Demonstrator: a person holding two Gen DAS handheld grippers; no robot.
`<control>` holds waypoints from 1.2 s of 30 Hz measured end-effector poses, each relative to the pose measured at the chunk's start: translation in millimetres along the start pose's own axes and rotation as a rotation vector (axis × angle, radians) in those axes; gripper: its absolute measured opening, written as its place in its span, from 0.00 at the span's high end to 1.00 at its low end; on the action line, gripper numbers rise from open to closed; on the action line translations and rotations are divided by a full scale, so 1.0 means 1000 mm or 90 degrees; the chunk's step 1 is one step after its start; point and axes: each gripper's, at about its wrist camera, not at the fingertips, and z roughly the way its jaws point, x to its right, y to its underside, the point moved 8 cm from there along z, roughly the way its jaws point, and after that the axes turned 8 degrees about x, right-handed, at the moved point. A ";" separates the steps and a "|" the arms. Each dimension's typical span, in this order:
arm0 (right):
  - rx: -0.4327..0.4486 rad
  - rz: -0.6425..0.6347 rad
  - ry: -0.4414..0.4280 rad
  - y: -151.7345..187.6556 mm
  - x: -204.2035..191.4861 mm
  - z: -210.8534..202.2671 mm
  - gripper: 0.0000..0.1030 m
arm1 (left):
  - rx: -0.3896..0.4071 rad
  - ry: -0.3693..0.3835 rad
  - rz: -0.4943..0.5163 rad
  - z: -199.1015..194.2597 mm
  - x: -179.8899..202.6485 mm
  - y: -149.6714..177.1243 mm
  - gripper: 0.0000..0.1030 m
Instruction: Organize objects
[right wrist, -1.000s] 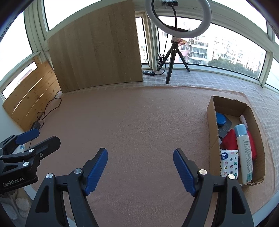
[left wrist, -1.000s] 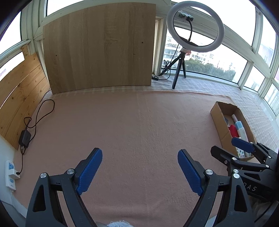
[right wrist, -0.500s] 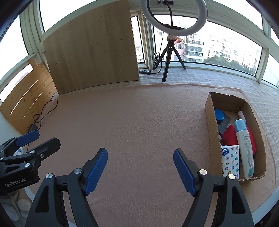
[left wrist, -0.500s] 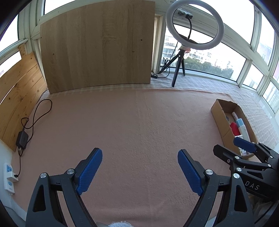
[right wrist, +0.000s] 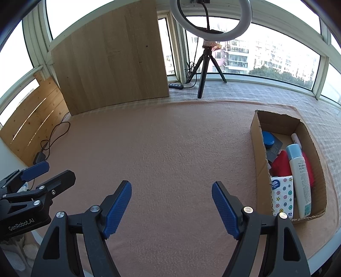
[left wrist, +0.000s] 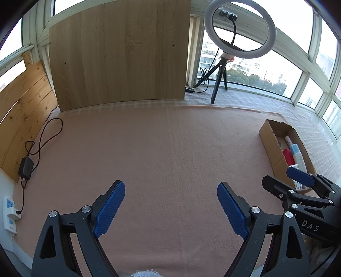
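Both tongs held released above the pink blanket

Left tongs and right tongs are spread, nothing gripped; the cardboard box (bottle, tissues inside) is seen at right.

Fuzzy matt pink blanket; raw corrugated cardboard box; smooth wood-grain board.

one cardboard box, one white bottle, one tissue pack, one blue lid — two grippers, one ring light
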 end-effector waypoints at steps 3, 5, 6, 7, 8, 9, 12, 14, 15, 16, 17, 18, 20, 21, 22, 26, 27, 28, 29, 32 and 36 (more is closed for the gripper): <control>0.000 0.002 -0.002 0.000 0.000 0.000 0.28 | -0.001 0.000 0.002 0.000 0.001 0.000 0.12; 0.001 0.002 -0.002 0.000 0.001 0.000 0.28 | -0.001 0.000 0.004 0.000 0.003 0.000 0.12; 0.002 0.001 -0.003 -0.001 0.000 0.000 0.28 | -0.001 0.000 0.004 0.000 0.003 0.000 0.12; 0.002 0.001 -0.003 -0.001 0.000 0.000 0.28 | -0.001 0.000 0.004 0.000 0.003 0.000 0.12; 0.002 0.001 -0.004 -0.001 0.000 0.000 0.28 | 0.000 0.000 0.003 0.000 0.003 -0.001 0.12; 0.002 0.001 -0.004 -0.001 0.000 0.000 0.28 | 0.001 0.000 0.003 0.000 0.003 -0.001 0.12; 0.002 0.002 -0.003 -0.001 0.000 0.000 0.28 | 0.002 0.001 0.004 0.001 0.003 -0.002 0.12; 0.002 0.004 -0.002 -0.001 0.001 0.000 0.28 | 0.001 0.002 0.005 0.001 0.003 -0.003 0.12; 0.002 0.004 -0.001 -0.001 0.002 0.000 0.28 | 0.001 0.003 0.004 0.001 0.003 -0.003 0.12; 0.002 0.005 -0.001 -0.001 0.002 0.000 0.28 | 0.001 0.003 0.005 0.001 0.003 -0.002 0.12; 0.002 0.005 0.000 -0.001 0.002 0.000 0.28 | 0.001 0.004 0.006 0.002 0.003 -0.003 0.12; 0.002 0.005 -0.001 -0.001 0.002 0.000 0.28 | 0.001 0.005 0.006 0.002 0.004 -0.003 0.12; 0.001 0.006 -0.001 -0.001 0.002 0.000 0.28 | 0.000 0.005 0.008 0.003 0.003 -0.003 0.12; 0.001 0.007 -0.001 -0.001 0.002 0.001 0.28 | -0.001 0.005 0.008 0.003 0.003 -0.003 0.12; 0.000 0.007 -0.001 0.000 0.003 0.001 0.28 | -0.001 0.006 0.008 0.003 0.003 -0.004 0.12; -0.001 0.009 -0.001 -0.001 0.003 0.001 0.28 | -0.001 0.006 0.008 0.004 0.003 -0.004 0.12; -0.001 0.009 0.000 -0.001 0.004 0.001 0.28 | 0.000 0.006 0.009 0.004 0.003 -0.004 0.12; -0.001 0.010 0.000 -0.001 0.004 0.001 0.28 | 0.000 0.006 0.009 0.004 0.003 -0.004 0.12; -0.002 0.010 -0.001 -0.001 0.004 0.002 0.28 | 0.000 0.006 0.009 0.004 0.003 -0.004 0.12; -0.002 0.010 -0.001 -0.001 0.003 0.002 0.28 | -0.001 0.007 0.012 0.005 0.003 -0.005 0.12; -0.003 0.011 0.000 -0.001 0.003 0.003 0.28 | -0.001 0.008 0.012 0.006 0.003 -0.005 0.12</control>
